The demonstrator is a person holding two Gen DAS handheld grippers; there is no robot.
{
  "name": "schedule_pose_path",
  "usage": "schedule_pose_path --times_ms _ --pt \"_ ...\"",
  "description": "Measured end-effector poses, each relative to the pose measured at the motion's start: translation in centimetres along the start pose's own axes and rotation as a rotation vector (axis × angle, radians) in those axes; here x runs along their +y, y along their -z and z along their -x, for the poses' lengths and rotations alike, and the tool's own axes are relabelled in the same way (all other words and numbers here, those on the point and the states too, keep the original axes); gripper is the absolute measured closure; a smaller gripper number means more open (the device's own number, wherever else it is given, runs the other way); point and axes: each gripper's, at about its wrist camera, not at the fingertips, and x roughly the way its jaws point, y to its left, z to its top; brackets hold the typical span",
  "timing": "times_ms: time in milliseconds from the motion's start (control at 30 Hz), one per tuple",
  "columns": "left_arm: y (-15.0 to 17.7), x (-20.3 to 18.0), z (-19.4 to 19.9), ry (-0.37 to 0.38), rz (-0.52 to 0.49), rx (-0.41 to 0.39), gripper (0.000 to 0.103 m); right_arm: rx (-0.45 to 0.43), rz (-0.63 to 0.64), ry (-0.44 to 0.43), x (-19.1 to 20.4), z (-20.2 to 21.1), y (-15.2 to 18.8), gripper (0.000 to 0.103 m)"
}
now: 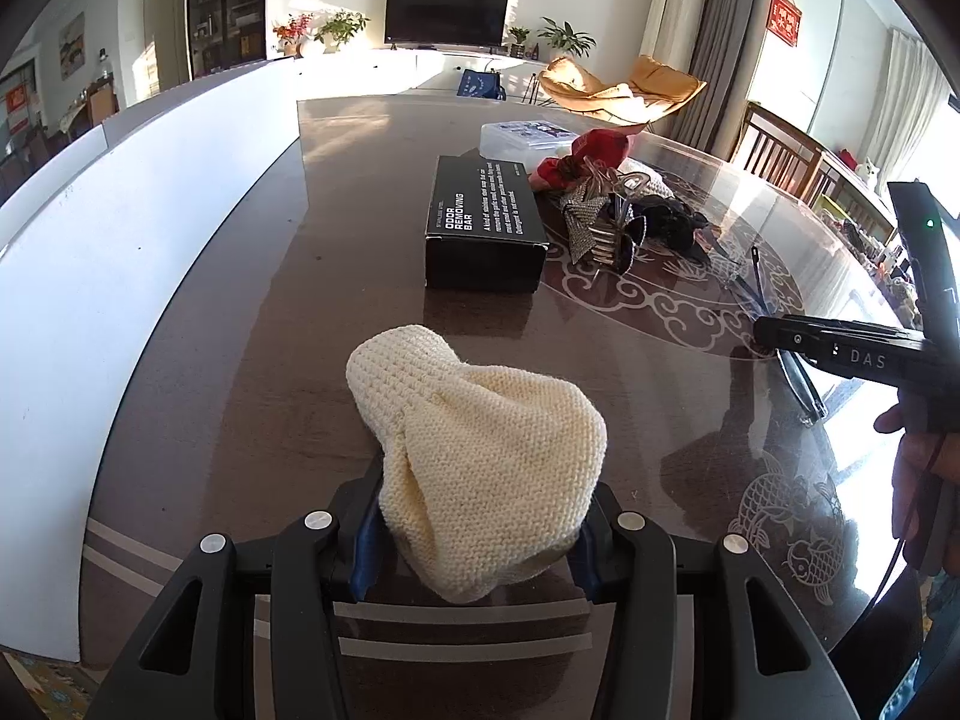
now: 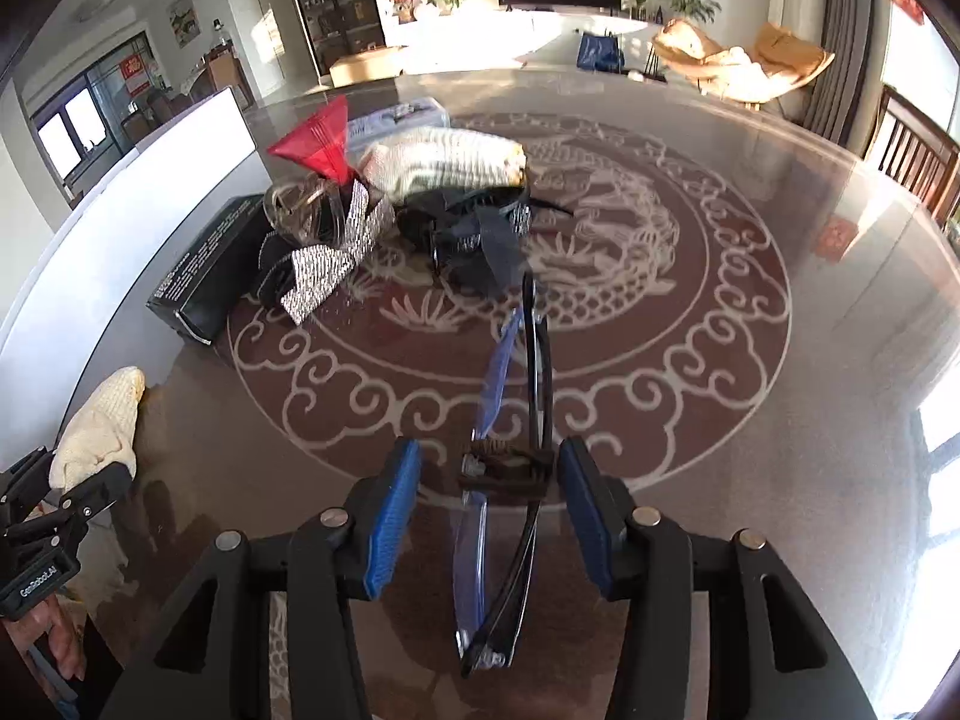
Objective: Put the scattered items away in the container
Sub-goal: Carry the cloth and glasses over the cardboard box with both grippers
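My left gripper [image 1: 474, 531] is shut on a cream knitted hat [image 1: 474, 450], held low over the dark glass-topped table [image 1: 270, 300]; the hat also shows in the right wrist view [image 2: 99, 426]. My right gripper [image 2: 489, 510] is open, its blue pads [image 2: 390, 516] either side of folded black-framed glasses [image 2: 528, 420] lying on the table; the glasses show in the left wrist view [image 1: 798, 378] too. The right gripper [image 1: 780, 336] appears there at the right. A clear plastic container [image 1: 522, 138] stands at the far side.
A black "Odor Removing Bar" box [image 1: 486, 222] lies mid-table. Next to it is a heap of items: red fabric [image 1: 588, 153], a sequinned bow [image 2: 327, 258], black straps [image 2: 480, 234], a striped cloth [image 2: 444, 162]. A white panel [image 1: 120, 228] borders the left edge.
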Motion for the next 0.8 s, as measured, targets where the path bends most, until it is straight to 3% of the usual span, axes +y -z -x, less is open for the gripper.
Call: schedule_pose_path --times_ms 133,333,800 --pt "0.3 0.5 0.5 0.019 0.023 -0.018 0.055 -0.004 -0.023 -0.015 -0.3 0.6 0.3 0.076" --pt "-0.4 0.9 2.2 0.045 0.046 -0.055 0.055 -0.082 -0.060 -0.054 -0.5 4.0 0.9 0.076" --pt "-1.5 0.3 4.6 0.074 0.051 -0.090 0.055 -0.085 -0.026 -0.126 2.5 5.3 1.1 0.076"
